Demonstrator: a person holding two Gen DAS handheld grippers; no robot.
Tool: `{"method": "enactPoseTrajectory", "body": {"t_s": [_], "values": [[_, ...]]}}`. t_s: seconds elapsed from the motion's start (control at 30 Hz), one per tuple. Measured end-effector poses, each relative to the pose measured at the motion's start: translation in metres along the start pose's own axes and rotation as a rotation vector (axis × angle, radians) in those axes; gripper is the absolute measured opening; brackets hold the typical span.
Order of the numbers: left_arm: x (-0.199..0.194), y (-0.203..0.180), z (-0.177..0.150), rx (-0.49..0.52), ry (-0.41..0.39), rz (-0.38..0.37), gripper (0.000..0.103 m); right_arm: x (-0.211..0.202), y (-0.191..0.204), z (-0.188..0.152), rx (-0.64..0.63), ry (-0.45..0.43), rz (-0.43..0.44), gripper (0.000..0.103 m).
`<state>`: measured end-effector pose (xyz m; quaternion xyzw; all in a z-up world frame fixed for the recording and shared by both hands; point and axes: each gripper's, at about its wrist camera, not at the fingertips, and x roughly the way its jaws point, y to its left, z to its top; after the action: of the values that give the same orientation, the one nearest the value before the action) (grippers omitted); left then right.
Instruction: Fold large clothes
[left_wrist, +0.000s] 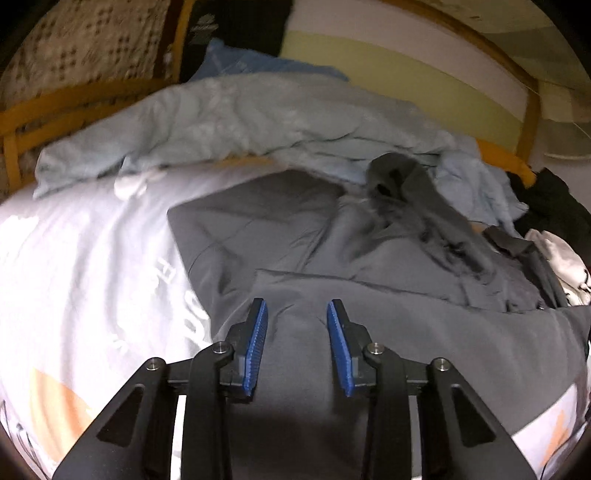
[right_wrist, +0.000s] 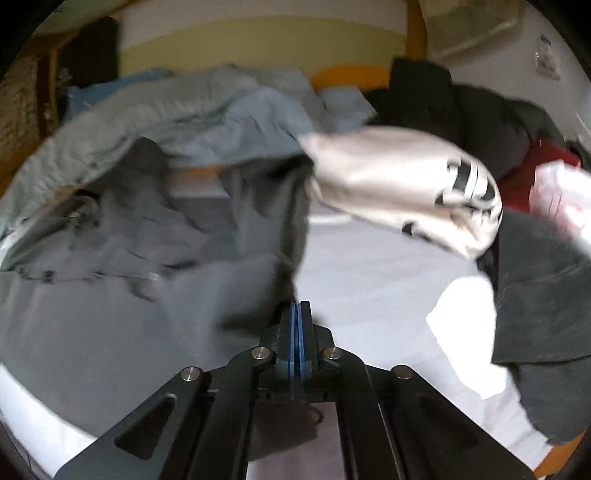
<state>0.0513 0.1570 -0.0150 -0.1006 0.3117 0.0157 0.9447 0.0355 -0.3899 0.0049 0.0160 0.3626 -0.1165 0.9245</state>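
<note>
both tongs sit low over a bed strewn with laundry. left gripper (left_wrist: 297, 325) has its blue pads (left_wrist: 256, 343) standing apart with grey cloth showing between them; whether the pads touch that cloth cannot be told, and nothing looks pinched. right gripper (right_wrist: 294, 332) has its pads pressed flat together, and no cloth can be seen caught in them, though the dark edge of the garment hangs just beside the tips.

the grey garment (left_wrist: 295, 258) is the piece in hand. it lies spread across the white printed sheet (left_wrist: 92, 277), rumpled at its far end where a darker grey bunch (left_wrist: 413, 192) stands up, perhaps a sleeve or hood. in the right wrist view the same grey garment (right_wrist: 110, 295) fills the left half, with bare sheet (right_wrist: 369, 288) to the right of it. behind lie a pale blue blanket (left_wrist: 221, 122), a cream printed top (right_wrist: 406, 184) and a black garment (right_wrist: 546, 288).

this looks like soft, limp fabric, fairly thick, so light but bulky. it should drape and sag from any single hold, and a pinch on a flat middle would likely gather only one layer. better holds are probably the hem or a side edge, one tong at each corner, keeping the cloth taut between them. the bunched far end may need smoothing before a clean fold.
</note>
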Motion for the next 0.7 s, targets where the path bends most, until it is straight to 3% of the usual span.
{"method": "enactPoseTrajectory", "body": {"t_s": [0.1, 0.17, 0.4, 0.47, 0.57, 0.7], "values": [[0.009, 0.003, -0.007, 0.02, 0.011, 0.025, 0.041, 0.029, -0.012, -0.008, 0.062, 0.056, -0.019, 0.002], [0.013, 0.004, -0.009, 0.028, 0.018, 0.033, 0.041, 0.026, -0.019, -0.01, 0.111, 0.048, 0.001, 0.002], [0.015, 0.005, -0.013, 0.036, 0.011, 0.034, 0.042, -0.073, -0.007, -0.001, 0.085, -0.246, 0.085, 0.002], [0.015, 0.004, -0.013, 0.04, 0.009, 0.038, 0.042, -0.085, 0.001, 0.006, 0.055, -0.272, 0.105, 0.002], [0.014, 0.003, -0.013, 0.04, 0.005, 0.039, 0.042, -0.074, 0.013, 0.013, 0.023, -0.213, 0.206, 0.002], [0.008, 0.001, -0.012, 0.06, -0.013, 0.041, 0.042, -0.017, 0.024, 0.002, 0.031, -0.046, 0.199, 0.002]]}}
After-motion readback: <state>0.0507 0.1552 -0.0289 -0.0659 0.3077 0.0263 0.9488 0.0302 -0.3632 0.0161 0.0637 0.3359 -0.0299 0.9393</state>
